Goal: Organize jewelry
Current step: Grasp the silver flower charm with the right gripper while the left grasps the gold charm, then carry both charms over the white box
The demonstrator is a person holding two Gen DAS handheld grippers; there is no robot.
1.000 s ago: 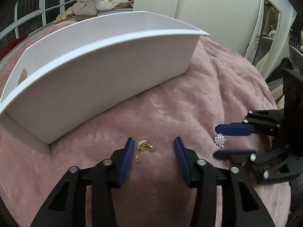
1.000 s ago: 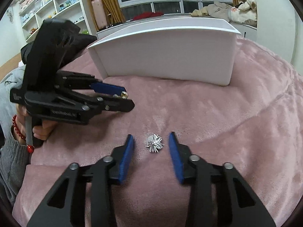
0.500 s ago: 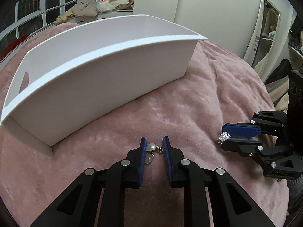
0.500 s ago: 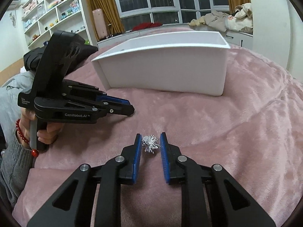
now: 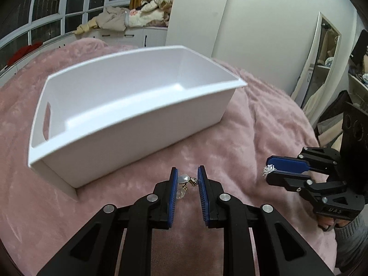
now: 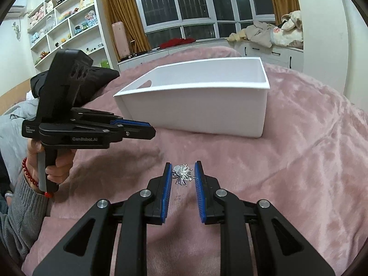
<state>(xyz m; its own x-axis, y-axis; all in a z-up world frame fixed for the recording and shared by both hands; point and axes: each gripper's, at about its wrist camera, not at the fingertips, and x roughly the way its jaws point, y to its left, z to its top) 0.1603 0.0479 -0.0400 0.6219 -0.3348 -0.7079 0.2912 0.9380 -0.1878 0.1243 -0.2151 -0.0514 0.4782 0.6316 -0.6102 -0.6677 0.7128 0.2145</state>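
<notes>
My left gripper (image 5: 186, 176) is shut on a pearl and gold earring (image 5: 186, 182) and holds it above the pink blanket, in front of the white bin (image 5: 147, 124). My right gripper (image 6: 183, 172) is shut on a silver tassel earring (image 6: 183, 175), also lifted off the blanket. The right gripper shows in the left wrist view (image 5: 269, 169) with the silver piece at its tips. The left gripper shows in the right wrist view (image 6: 150, 131), left of the white bin (image 6: 195, 110). The bin's inside looks bare.
A pink fleece blanket (image 6: 299, 161) covers the bed. A mirror (image 5: 317, 69) leans on the wall at right. Shelves with toys (image 6: 59, 25) stand at left, and clothes (image 6: 266, 32) lie piled under the windows behind the bin.
Both grippers closed on their earrings and rose off the blanket. The bin's open top has come into view from above in both views.
</notes>
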